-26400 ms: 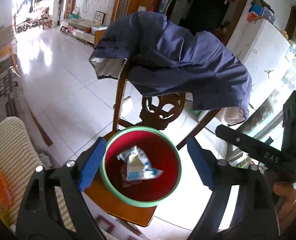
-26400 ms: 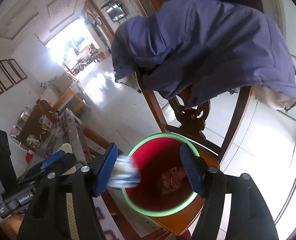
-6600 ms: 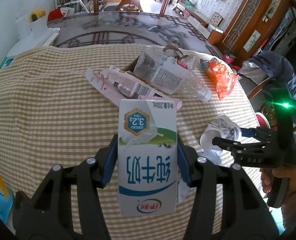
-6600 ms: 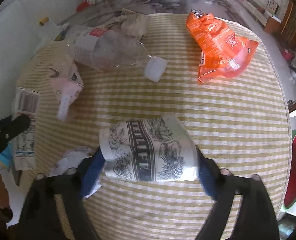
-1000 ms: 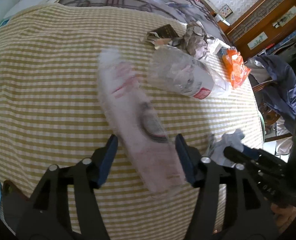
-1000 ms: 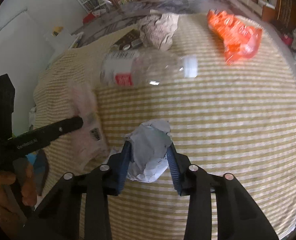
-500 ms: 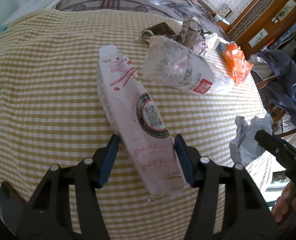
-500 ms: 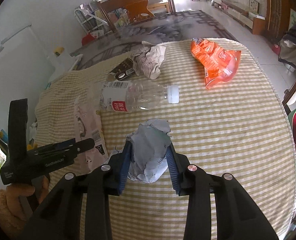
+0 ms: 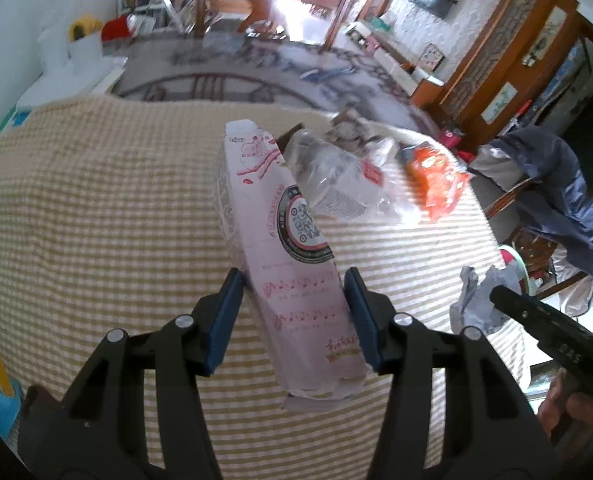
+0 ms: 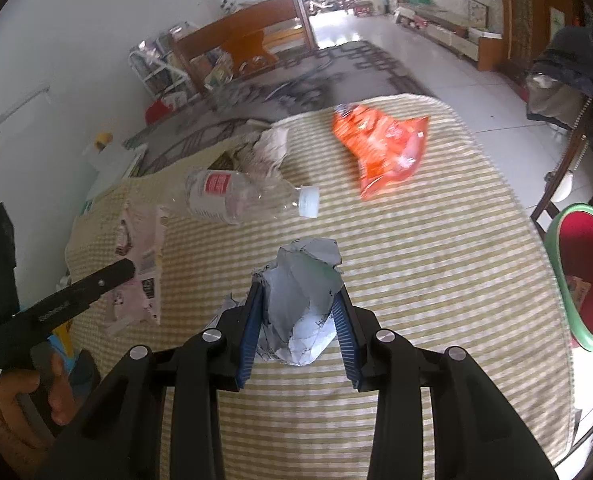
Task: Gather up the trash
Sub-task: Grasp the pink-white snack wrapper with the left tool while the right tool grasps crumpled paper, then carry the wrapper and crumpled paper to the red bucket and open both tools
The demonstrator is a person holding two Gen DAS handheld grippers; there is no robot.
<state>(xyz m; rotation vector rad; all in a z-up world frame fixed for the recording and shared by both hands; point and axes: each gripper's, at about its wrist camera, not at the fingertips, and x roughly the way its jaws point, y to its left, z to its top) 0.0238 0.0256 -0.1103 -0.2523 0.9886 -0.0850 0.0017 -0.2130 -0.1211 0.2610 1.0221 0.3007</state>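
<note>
- Since half a second earlier, the pink carton (image 9: 292,248) had come up off the checked worktop (image 9: 96,216), and the crumpled paper (image 10: 302,304) had risen too.
- Left wrist view: the far clutter was blurred; the clear bottle (image 9: 336,180) and orange wrapper (image 9: 436,184) lay beyond. The left hand-held gripper (image 9: 292,316) was closing, narrow, pads against the carton's sides. A QR-code roundel showed; its print was unreadable.
- Right wrist view: the right hand-held gripper (image 10: 298,324) was clenched on the paper wad above the worktop. The red basin (image 10: 556,248) was cut off at the edge. The bottle's red label was illegible.
</note>
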